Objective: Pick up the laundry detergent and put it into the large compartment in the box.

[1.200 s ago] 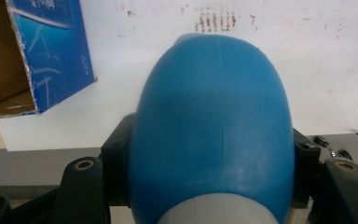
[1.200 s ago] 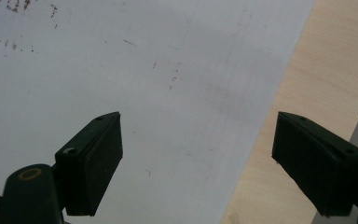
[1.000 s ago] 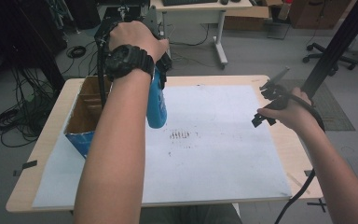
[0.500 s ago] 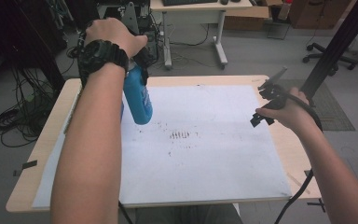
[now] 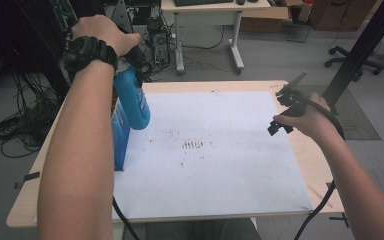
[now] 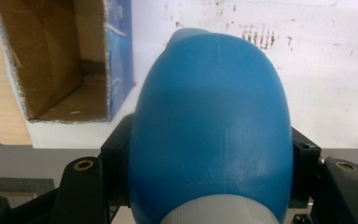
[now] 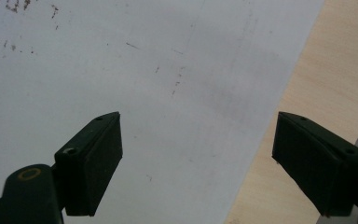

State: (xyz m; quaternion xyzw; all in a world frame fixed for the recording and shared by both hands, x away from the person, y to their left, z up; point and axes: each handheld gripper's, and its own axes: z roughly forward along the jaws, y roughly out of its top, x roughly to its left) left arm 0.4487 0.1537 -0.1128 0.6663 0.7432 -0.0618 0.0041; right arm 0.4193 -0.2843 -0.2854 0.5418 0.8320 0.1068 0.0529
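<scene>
A blue plastic bottle (image 5: 132, 102) with a white cap end hangs in the air over the left part of the table, my left gripper (image 5: 129, 66) shut on it near the neck. In the left gripper view the bottle (image 6: 209, 121) bulges between the two black jaws of that gripper (image 6: 209, 186). Just below and left of it stands an open cardboard box (image 6: 51, 60) with a blue outside (image 5: 120, 135). My right gripper (image 5: 283, 106) hovers open over the right edge of the white sheet (image 5: 220, 170), nothing between its fingers (image 7: 91, 163).
The white sheet (image 7: 121, 70) bears dark smudges near its middle and lies on a pale wooden table (image 5: 25, 200). Behind the table are a desk (image 5: 205, 10), floor cables (image 5: 15, 130) and an office chair (image 5: 375, 55). A black post (image 5: 360, 55) rises at right.
My left hand has carried the blue bottle to the left and a little farther away, over toward the box. The right gripper has stayed where it was.
</scene>
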